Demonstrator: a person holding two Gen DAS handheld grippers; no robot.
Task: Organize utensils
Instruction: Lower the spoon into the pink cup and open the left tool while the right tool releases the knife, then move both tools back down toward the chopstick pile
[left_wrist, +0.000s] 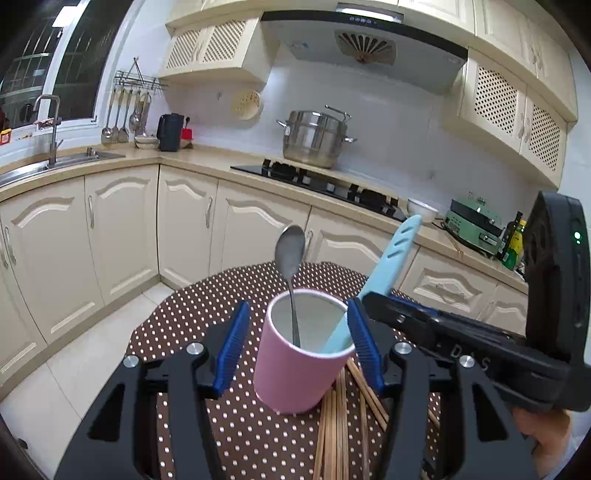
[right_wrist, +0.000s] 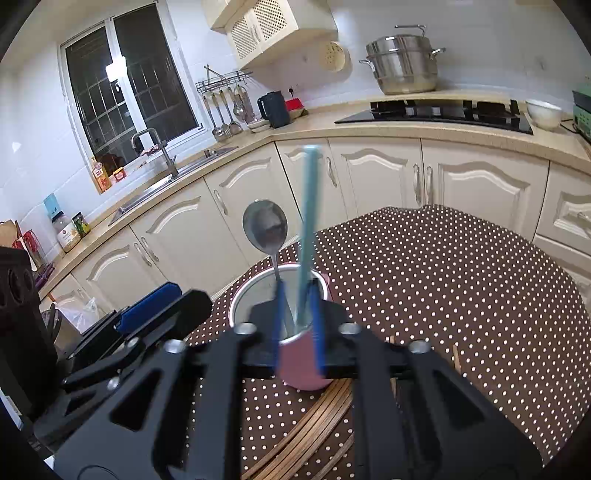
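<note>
Chopsticks (left_wrist: 338, 424) lie loose, long axis near-to-far, just near of pink cup (left_wrist: 301, 373).
Left gripper (left_wrist: 299, 343) spread astride cup, untouching; right gripper (right_wrist: 297, 325) parted around blue utensil (right_wrist: 308, 206), apparently released.

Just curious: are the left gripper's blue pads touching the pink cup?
Apart. The left wrist view shows table between the left gripper's blue pads and the pink cup.
</note>
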